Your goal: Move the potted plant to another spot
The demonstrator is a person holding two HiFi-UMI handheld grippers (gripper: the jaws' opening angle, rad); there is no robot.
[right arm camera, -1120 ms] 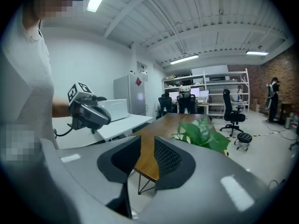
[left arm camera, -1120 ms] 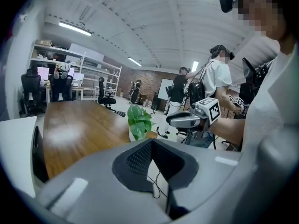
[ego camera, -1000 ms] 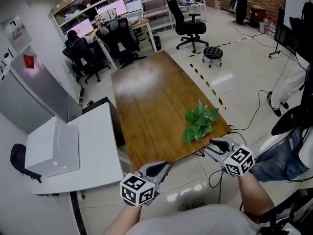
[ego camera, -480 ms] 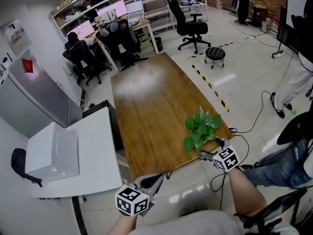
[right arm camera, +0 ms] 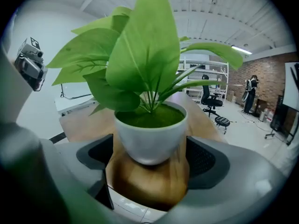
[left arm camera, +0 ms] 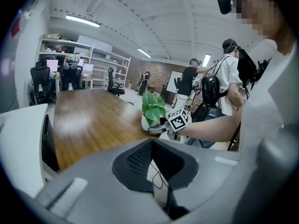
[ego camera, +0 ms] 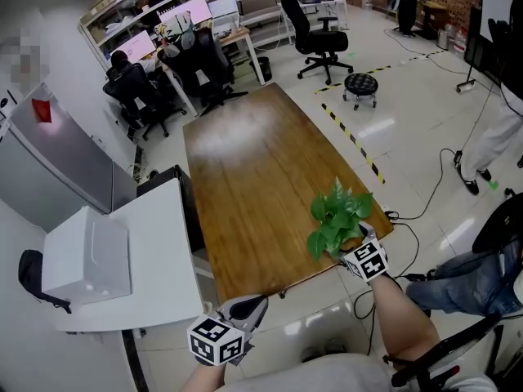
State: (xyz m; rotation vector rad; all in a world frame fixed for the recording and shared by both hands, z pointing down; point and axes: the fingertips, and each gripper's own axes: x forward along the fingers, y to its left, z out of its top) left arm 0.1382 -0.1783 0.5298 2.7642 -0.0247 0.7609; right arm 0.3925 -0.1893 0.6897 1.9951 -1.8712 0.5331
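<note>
1 potted plant (ego camera: pixel 335 217) at table (ego camera: pixel 253 170) corner sits between right tongs (right arm camera: pixel 152 154), just opening wide; left tongs (left arm camera: pixel 153 141) closed, empty.

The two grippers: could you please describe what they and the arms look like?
Both the left gripper and right gripper are grey, with curved jaws lined by dark ribbed pads, and each carries a white cube with black square markers. The forearms are bare below a light top. The right jaws have just been opening, the pot between them.
</note>
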